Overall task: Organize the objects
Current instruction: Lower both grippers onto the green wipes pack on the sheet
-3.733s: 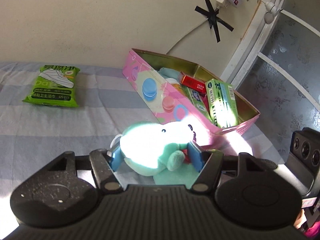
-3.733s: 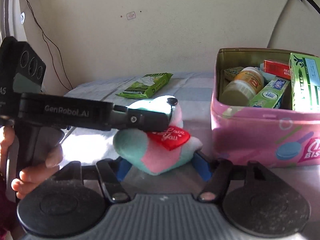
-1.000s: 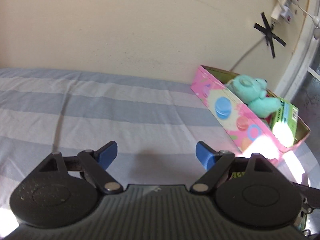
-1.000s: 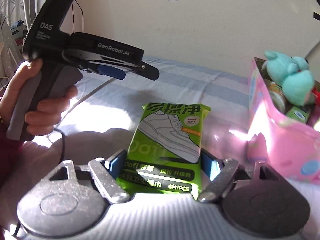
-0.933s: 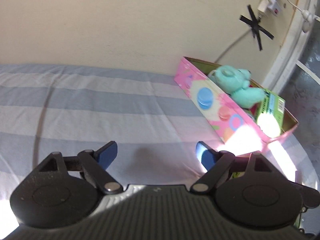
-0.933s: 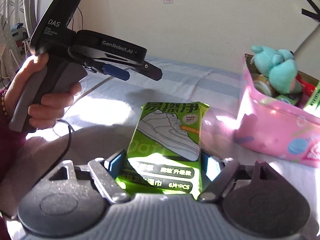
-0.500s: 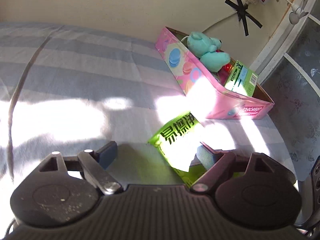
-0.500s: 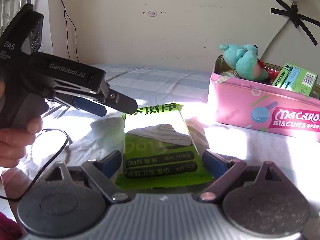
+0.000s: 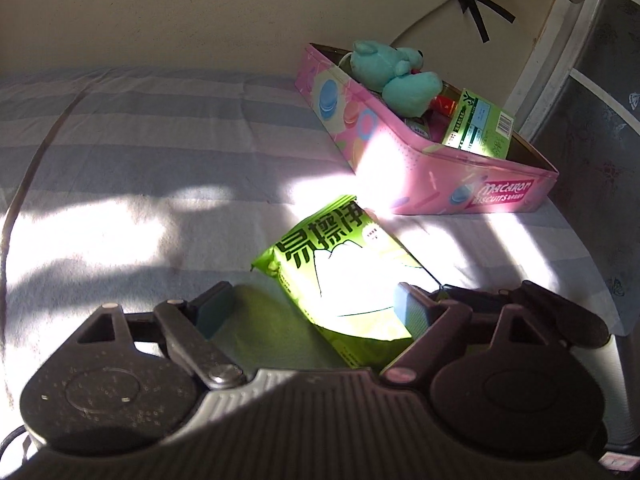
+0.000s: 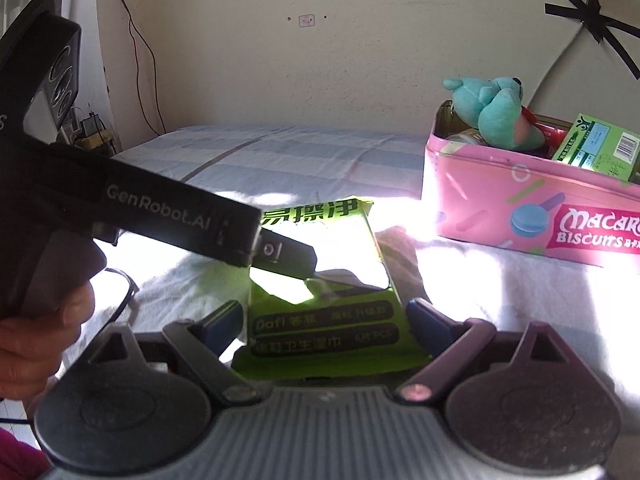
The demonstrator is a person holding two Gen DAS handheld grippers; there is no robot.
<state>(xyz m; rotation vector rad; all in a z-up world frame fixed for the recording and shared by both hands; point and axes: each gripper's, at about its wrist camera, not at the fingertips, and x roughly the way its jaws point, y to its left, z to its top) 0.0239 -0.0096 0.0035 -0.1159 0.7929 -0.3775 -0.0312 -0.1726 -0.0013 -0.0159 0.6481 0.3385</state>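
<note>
On the bed, a green wipes pack [image 10: 320, 280] lies flat near the pink tin [image 9: 420, 160].
Right tool [image 10: 326, 316] opening around it, pads clear; left tool [image 9: 312, 304] apart; only the right view shows the hand [image 10: 36, 344].

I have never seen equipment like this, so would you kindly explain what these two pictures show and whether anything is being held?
There is no robot arm here. A person holds a two-finger gripper in each hand, and each gripper carries a camera looking forward along its fingers, so each picture shows its own gripper at the bottom edge.

One view is from the left gripper, the other from the right gripper; the right view also shows the left one reaching in from the side.

On the striped bedsheet lies a green wipes pack. Beside it stands a pink tin holding a teal plush toy and a green box.

Nothing is held: the pack lies between both open grippers, and the right jaws are opening.
</note>
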